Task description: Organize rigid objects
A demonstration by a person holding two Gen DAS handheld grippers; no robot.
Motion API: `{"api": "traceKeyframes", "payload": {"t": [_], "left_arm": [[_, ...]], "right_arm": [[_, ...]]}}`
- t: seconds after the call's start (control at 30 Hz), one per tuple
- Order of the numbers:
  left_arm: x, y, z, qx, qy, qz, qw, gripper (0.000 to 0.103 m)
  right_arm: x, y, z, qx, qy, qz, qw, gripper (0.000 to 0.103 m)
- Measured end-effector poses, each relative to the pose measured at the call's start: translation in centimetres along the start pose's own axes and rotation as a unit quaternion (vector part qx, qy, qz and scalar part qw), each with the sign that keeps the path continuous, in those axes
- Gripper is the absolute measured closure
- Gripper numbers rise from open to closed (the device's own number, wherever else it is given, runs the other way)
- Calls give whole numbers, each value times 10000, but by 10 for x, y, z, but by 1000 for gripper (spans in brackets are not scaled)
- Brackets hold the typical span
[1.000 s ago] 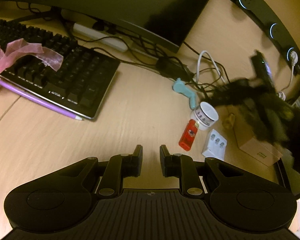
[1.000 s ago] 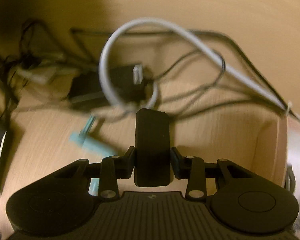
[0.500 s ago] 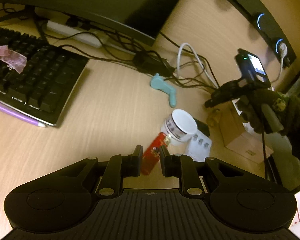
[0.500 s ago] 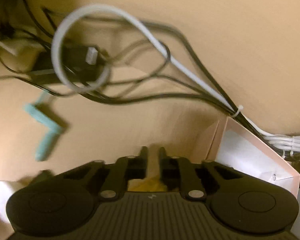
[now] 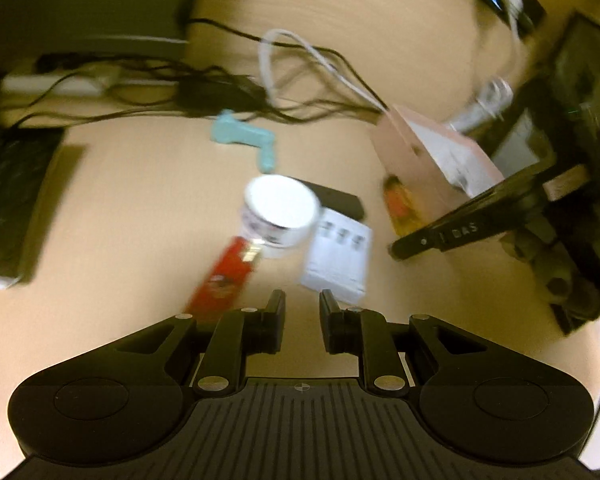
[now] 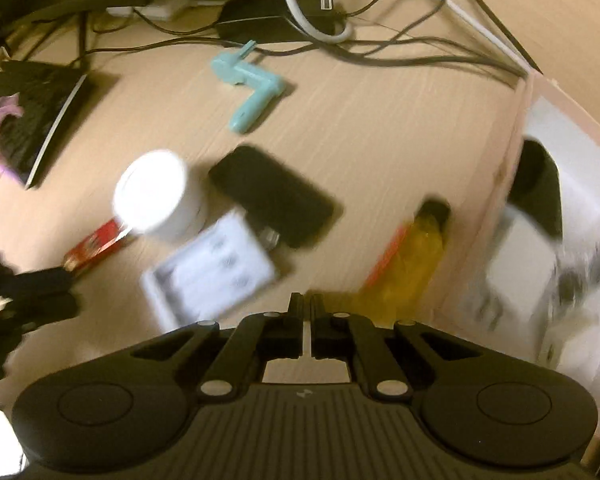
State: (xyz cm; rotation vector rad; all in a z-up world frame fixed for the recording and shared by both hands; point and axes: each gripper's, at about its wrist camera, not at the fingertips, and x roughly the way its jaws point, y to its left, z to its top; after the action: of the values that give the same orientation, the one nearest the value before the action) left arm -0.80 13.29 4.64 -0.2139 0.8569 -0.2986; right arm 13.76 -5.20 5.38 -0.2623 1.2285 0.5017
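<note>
My left gripper [image 5: 303, 307] hovers low over the desk, jaws a narrow gap apart with nothing between. Just ahead lie a red lighter [image 5: 224, 276], a white cup [image 5: 280, 208], a white battery pack [image 5: 338, 258] and a black oblong device [image 5: 336, 200]. My right gripper [image 6: 306, 300] is shut and empty above the desk, between the battery pack [image 6: 212, 272] and a yellow lighter [image 6: 412, 264]. It also shows at the right of the left wrist view, right gripper [image 5: 398, 247]. A pink cardboard box [image 6: 508, 184] to its right holds a dark item [image 6: 538, 188].
A teal L-shaped piece [image 6: 252, 88] lies farther back. Tangled cables [image 6: 380, 48] and a black adapter [image 6: 260, 20] run along the rear. A black keyboard [image 5: 8, 184] with a pink ribbon [image 6: 0, 116] sits at the left. Both views are motion-blurred.
My right gripper held a black oblong item a second ago and is now shut on nothing; a black device lies beside the cup. Both grippers have swung across the desk toward the cluster.
</note>
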Motion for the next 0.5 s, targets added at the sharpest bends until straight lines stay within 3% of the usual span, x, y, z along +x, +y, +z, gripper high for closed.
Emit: {"api": "traceKeyframes", "payload": {"t": [0.13,0.3,0.43,0.5], "left_arm": [[12,-36,18,262,-68,-265,9993,83],[63,-62,56,129,109,-563,9983,82],[113,-70,79,-121,503,-433,9977,83],[126,-72,87,-189,504,-345,9980,75]], "right_arm": [[-28,-8,-41,119,-582,-58,9982,97],[-46,-26,-97,620,-839,119,9945,93],[-51,-41,-126,793,-1096,-170,9907,86],[-50,-44,-136,732,-1167,-326,9899,85]]}}
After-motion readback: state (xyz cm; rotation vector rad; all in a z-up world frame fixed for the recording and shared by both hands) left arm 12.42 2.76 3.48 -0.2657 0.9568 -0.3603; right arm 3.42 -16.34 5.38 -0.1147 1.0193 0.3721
